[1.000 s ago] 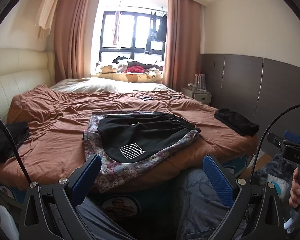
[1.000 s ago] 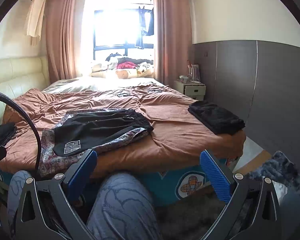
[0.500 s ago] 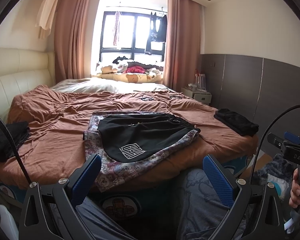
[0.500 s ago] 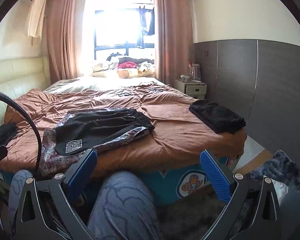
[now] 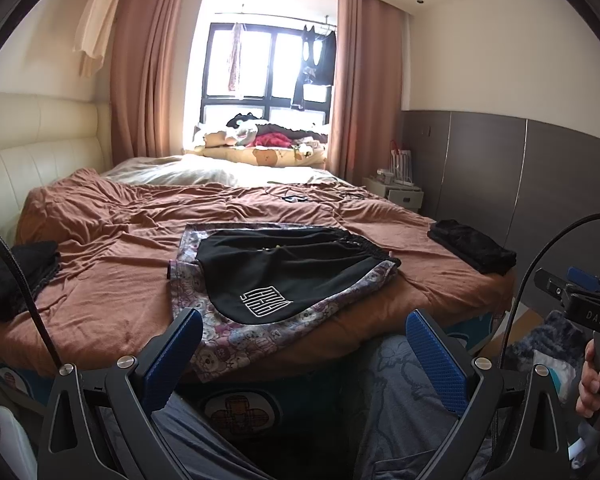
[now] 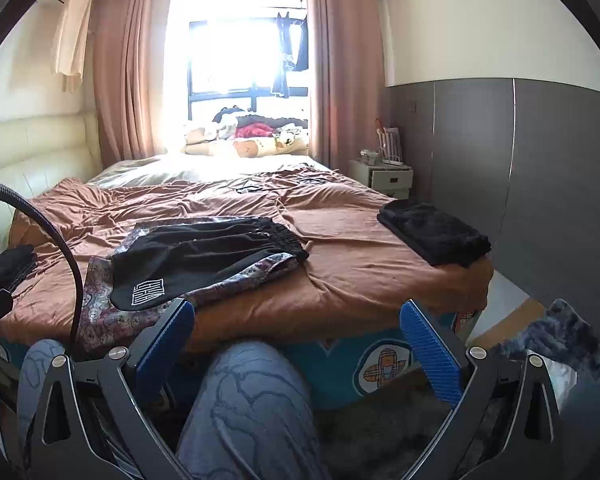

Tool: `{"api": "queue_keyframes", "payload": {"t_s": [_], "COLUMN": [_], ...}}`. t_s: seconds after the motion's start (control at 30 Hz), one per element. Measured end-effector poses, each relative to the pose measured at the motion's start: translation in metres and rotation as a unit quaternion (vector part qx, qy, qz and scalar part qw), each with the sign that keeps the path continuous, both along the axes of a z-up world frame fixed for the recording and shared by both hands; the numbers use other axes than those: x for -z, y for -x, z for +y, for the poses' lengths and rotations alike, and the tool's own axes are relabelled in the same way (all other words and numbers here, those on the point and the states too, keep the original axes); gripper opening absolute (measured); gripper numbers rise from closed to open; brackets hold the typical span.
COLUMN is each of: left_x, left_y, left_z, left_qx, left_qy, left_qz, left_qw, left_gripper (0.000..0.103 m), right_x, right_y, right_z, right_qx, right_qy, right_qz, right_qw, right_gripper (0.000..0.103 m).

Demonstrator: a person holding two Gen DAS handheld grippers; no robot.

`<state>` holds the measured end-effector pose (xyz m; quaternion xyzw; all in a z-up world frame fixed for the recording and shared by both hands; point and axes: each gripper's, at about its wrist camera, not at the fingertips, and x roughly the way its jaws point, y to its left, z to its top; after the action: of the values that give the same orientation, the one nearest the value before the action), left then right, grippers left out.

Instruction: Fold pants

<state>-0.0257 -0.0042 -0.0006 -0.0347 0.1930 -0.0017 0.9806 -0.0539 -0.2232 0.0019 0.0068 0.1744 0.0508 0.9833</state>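
Observation:
Black shorts with a white square logo [image 5: 284,268] lie spread flat on a patterned cloth [image 5: 236,336] near the front edge of the bed; they also show in the right wrist view [image 6: 204,256]. My left gripper [image 5: 304,356] is open and empty, held low in front of the bed, short of the shorts. My right gripper [image 6: 296,344] is open and empty, also below the bed edge, to the right of the shorts. The right tool's handle [image 5: 592,320] shows at the right of the left wrist view.
A brown duvet [image 5: 132,248] covers the bed. Folded black clothes [image 5: 472,250] lie at the bed's right corner, another dark pile [image 5: 16,276] at the left. My knees [image 6: 252,408] sit between grippers and bed. A nightstand [image 6: 384,176] stands by the wall.
Both views have shifted only slightly; the grippers stay open and low in front of the bed. The shorts have not moved.

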Motion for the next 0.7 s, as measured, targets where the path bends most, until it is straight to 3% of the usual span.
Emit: {"api": "queue_keyframes", "payload": {"t_s": [0.7], "left_x": [-0.001], "left_y": [0.013], "left_z": [0.011], "left_qx": [-0.010], "left_qy": [0.018], "left_qz": [-0.007], "left_qw": [0.9998], "left_gripper": [0.103], "right_x": [-0.007], "right_y": [0.012], "right_z": [-0.005], "right_qx": [-0.011], "right_qy": [-0.005], "right_qz": [-0.006], "right_qw": [1.000], "right_gripper": [0.103]}}
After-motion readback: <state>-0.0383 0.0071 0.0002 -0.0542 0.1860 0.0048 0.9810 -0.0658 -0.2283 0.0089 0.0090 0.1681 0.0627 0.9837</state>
